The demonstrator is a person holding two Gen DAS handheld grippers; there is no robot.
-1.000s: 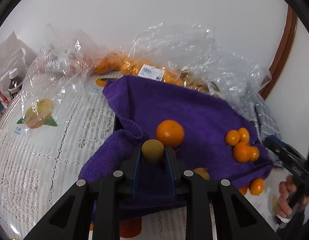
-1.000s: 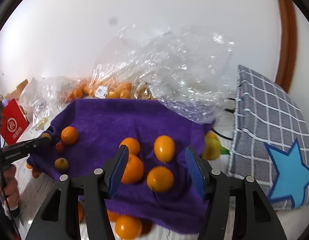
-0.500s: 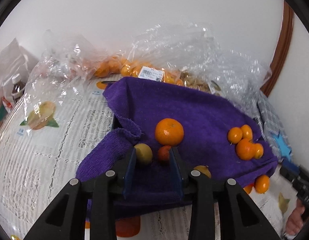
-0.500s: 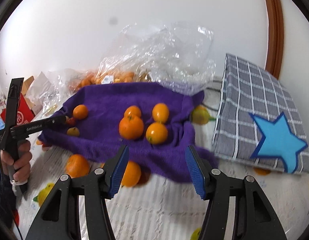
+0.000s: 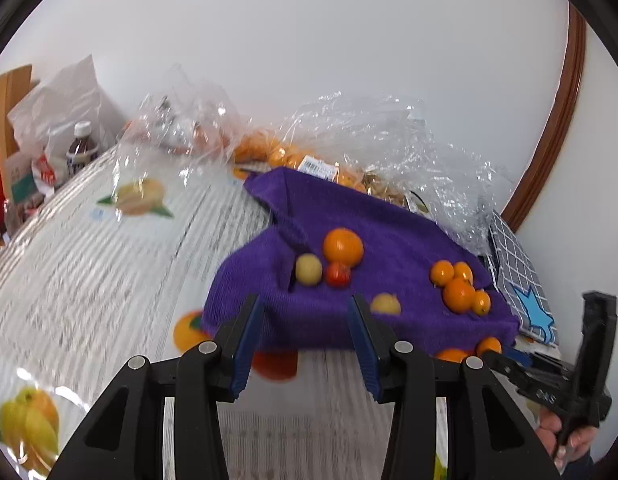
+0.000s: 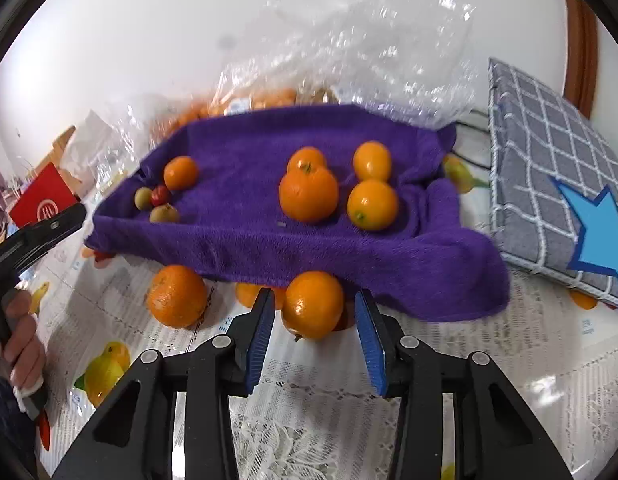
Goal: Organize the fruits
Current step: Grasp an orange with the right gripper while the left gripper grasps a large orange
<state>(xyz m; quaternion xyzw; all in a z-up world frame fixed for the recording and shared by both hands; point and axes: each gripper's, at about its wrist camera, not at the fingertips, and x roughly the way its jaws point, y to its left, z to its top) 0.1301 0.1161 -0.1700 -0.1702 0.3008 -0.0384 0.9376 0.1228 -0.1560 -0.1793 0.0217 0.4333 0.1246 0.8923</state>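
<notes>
The desk (image 6: 509,380) carries a purple towel (image 6: 269,236), and the towel carries most of the sorted fruit.

**Hazards**

1. The towel's near edge overhangs the desk at 12 o'clock from your right hand-held gripper (image 6: 315,334). If a finger catches that edge as you close or lift, you are likely to drag the cloth and roll the orange cluster (image 6: 309,194) out of place.
2. The loose orange (image 6: 313,305) is round and rests on a smooth cloth-covered surface. An off-centre squeeze could eject it forward under the towel edge.
3. A second loose orange (image 6: 176,296) lies at 10 o'clock, apart from the blue pads. A sideways sweep may knock it toward the desk edge.
4. The small fruits, a green one (image 5: 308,269) and a red one (image 5: 337,274), sit touching each other on the towel. A careless pass of the left hand-held gripper (image 5: 305,344) could scatter them.

**Position of the target**

- Right hand-held gripper: jaws spread wide, nothing held. The loose orange sits between the pads, toward their tips at 12 o'clock, with a gap visible on each side.
- Left hand-held gripper: jaws spread wide, nothing held. It sits short of the towel's near edge; the small fruits lie beyond at 12 o'clock, well clear of the pads.
</notes>
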